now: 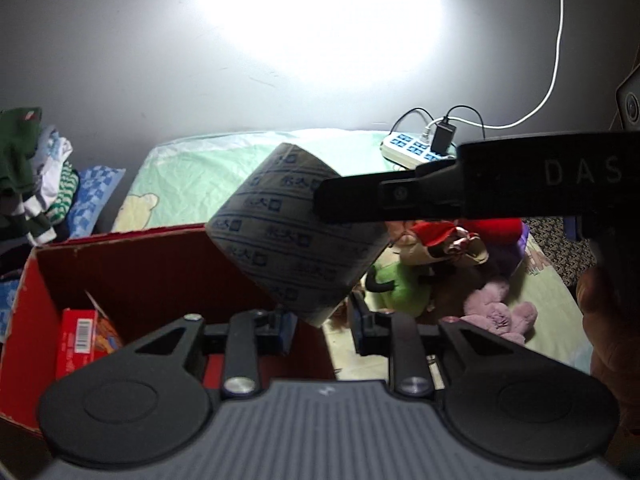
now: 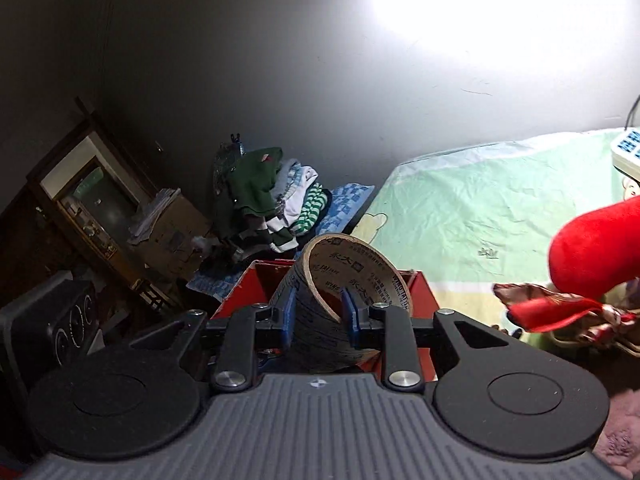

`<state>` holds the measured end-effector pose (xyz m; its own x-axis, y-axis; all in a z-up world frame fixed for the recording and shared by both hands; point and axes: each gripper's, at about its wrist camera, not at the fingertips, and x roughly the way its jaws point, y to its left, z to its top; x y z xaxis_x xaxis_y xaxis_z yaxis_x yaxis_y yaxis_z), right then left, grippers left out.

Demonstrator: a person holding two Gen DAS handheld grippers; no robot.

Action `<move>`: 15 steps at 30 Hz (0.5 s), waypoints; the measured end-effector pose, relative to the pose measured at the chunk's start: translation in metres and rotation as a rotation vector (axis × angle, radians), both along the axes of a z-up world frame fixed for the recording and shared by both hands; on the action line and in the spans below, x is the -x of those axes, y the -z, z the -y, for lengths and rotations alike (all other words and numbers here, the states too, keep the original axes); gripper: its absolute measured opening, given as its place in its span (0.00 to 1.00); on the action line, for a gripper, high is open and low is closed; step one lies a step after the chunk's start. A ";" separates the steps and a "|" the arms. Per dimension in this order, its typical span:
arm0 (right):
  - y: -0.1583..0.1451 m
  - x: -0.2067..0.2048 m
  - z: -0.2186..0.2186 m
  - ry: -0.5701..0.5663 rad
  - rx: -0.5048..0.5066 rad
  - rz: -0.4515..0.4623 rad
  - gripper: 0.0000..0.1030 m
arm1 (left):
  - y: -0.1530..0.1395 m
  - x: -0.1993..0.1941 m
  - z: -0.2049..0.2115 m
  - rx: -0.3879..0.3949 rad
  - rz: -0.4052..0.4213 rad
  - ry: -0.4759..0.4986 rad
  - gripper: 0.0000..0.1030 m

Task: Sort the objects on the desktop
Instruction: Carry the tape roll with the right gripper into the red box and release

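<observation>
While the right gripper [image 2: 320, 312] clamps it, tape roll [image 2: 340, 280] tilts.

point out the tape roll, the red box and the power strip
tape roll [image 1: 280, 224], left wrist view, on its printed outer face
red box [image 1: 160, 268], left wrist view, on its inner back wall
power strip [image 1: 408, 148], left wrist view, on its blue-socket top

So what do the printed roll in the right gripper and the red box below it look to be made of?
The tape roll: a tan cardboard core ring, wound with what looks like glossy brownish plastic packing tape, judging by its repeated blue printing. The red box: likely cardboard, matte, with a worn pale edge along the rim.
</observation>
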<state>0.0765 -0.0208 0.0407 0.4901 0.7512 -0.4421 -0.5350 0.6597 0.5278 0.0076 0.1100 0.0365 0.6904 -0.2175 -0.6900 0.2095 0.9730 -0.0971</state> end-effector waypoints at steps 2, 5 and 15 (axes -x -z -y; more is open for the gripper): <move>0.001 0.000 -0.022 -0.013 0.023 0.012 0.26 | 0.003 0.001 -0.018 0.002 -0.008 -0.014 0.24; 0.009 -0.001 -0.043 -0.011 0.054 -0.012 0.26 | 0.012 0.002 -0.040 0.004 -0.028 -0.023 0.24; 0.035 -0.004 -0.107 0.006 0.156 -0.101 0.26 | 0.055 -0.017 -0.090 0.014 -0.168 0.025 0.25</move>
<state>0.0809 0.0862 0.0060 0.4418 0.6669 -0.6000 -0.4805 0.7407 0.4695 0.0244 0.2003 -0.0186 0.5600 -0.2439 -0.7918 0.2135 0.9659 -0.1465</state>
